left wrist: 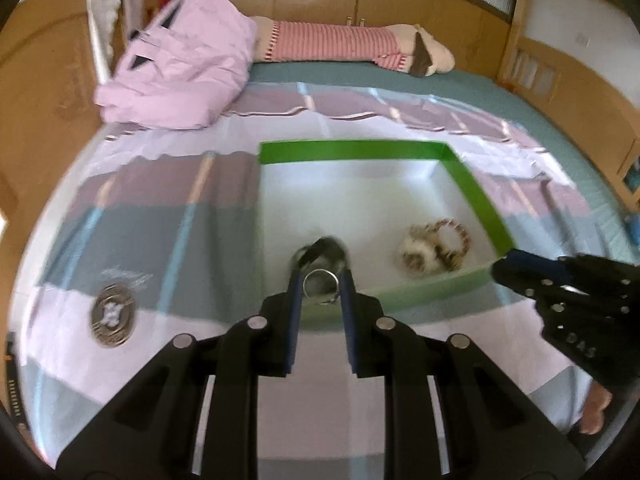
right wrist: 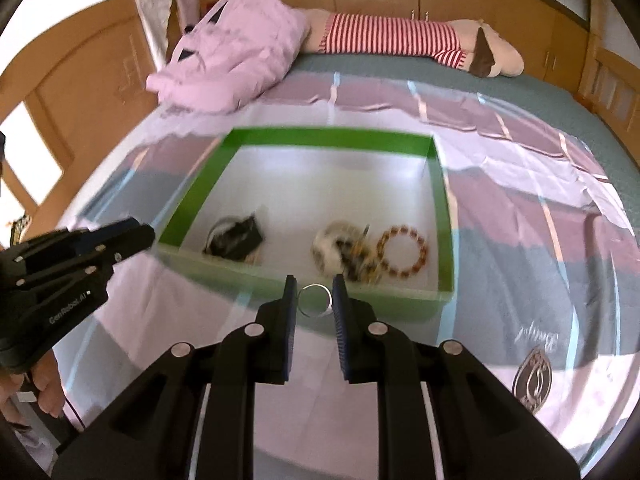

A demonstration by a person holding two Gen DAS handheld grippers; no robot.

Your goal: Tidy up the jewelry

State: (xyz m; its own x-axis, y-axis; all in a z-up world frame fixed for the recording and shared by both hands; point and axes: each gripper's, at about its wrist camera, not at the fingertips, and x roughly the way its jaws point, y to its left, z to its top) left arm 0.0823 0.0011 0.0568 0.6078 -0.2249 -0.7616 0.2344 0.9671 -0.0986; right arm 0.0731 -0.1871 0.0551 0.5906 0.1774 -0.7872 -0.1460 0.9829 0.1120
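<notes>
A green-walled box (right wrist: pixel 438 216) with a white floor lies on the bed. Inside it are a dark bundle (right wrist: pixel 236 238), a white-and-brown bead cluster (right wrist: pixel 340 250) and a red bead bracelet (right wrist: pixel 402 252). My right gripper (right wrist: pixel 315 298) sits just before the box's near wall, shut on a silver ring (right wrist: pixel 316 300). In the left wrist view my left gripper (left wrist: pixel 321 286) is shut on a second silver ring (left wrist: pixel 320 283), above the near wall (left wrist: pixel 420 290) and in front of the dark bundle (left wrist: pixel 324 254). The other gripper shows at the edge of each view.
The bed has a pink, purple and grey striped sheet (right wrist: pixel 520 216) with a round emblem (left wrist: pixel 112 316). A folded pink quilt (right wrist: pixel 236 60) and a long striped plush toy (right wrist: pixel 400 38) lie at the far end. Wooden cabinets surround the bed. A person's hand (right wrist: pixel 44 392) holds the left gripper.
</notes>
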